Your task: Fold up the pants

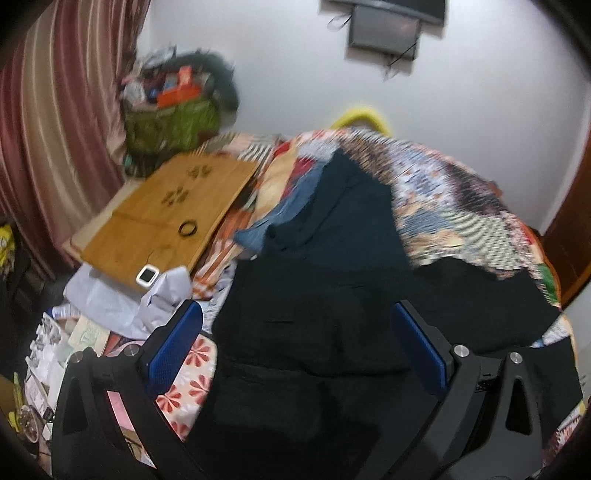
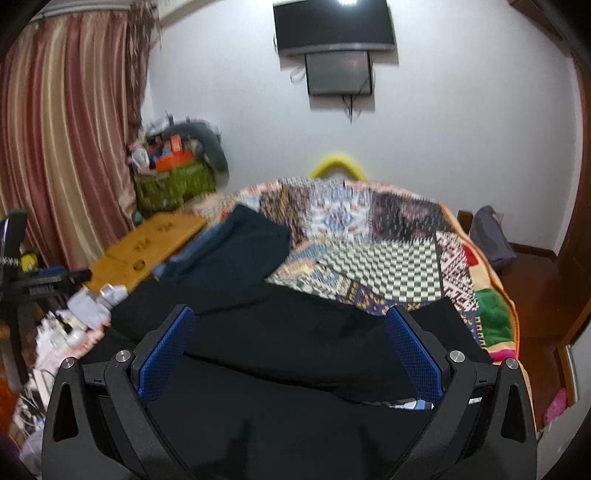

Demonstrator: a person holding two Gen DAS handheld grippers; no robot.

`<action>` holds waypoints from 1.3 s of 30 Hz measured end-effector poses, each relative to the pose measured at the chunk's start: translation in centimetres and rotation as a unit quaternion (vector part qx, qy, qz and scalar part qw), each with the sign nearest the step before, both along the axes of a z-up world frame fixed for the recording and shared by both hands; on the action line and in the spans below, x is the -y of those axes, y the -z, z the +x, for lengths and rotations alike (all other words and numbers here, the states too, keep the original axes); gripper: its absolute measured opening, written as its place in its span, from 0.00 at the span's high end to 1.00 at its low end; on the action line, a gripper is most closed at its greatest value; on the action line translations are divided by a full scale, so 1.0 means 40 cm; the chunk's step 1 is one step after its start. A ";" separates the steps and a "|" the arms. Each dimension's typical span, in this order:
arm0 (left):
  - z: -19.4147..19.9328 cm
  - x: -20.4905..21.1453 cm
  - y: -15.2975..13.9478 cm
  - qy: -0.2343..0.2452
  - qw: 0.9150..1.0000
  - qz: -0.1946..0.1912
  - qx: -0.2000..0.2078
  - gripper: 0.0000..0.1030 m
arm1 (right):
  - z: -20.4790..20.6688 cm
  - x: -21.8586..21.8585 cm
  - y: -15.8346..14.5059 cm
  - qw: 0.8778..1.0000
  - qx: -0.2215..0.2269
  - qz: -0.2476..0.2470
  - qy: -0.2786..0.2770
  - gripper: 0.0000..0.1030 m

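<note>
Black pants limp, creased; both claws agape.

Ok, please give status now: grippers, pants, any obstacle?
Left gripper open, right gripper open. Black pants on patchwork quilt, ungripped. Other dark clothes beyond.

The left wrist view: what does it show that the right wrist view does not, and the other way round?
Only the left wrist view shows the black ring on the wooden board and the white gadget at the board's edge. Only the right wrist view shows the grey bag on the floor and the black stand by the curtain. Both show the black pants on the quilt, the wall screen, and open tongs.
</note>
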State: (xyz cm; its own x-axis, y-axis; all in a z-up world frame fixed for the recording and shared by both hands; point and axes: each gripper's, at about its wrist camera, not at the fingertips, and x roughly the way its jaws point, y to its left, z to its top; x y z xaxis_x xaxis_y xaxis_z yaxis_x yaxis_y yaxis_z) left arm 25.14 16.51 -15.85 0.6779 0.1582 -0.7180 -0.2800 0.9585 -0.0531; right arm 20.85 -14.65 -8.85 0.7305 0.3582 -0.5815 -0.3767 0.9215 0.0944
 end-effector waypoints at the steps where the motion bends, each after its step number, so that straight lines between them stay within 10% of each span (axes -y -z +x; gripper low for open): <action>1: 0.028 -0.027 0.018 -0.006 1.000 -0.003 -0.012 0.00 | 0.024 -0.003 0.010 1.000 -0.008 -0.006 -0.005 0.01; 11: 0.215 -0.215 0.194 -0.035 0.992 -0.003 -0.119 0.19 | 0.238 -0.025 0.159 0.989 -0.134 -0.028 -0.058 0.07; 25: 0.404 -0.235 0.362 -0.007 0.978 -0.060 -0.201 0.30 | 0.457 -0.141 0.260 0.966 -0.193 -0.097 -0.144 0.21; 34: 0.423 -0.236 0.393 0.004 0.971 -0.121 -0.205 0.68 | 0.464 -0.175 0.300 0.957 -0.212 -0.093 -0.176 0.46; 39: 0.406 -0.209 0.370 -0.007 0.977 -0.082 -0.198 0.82 | 0.442 -0.186 0.299 0.953 -0.213 -0.094 -0.192 0.81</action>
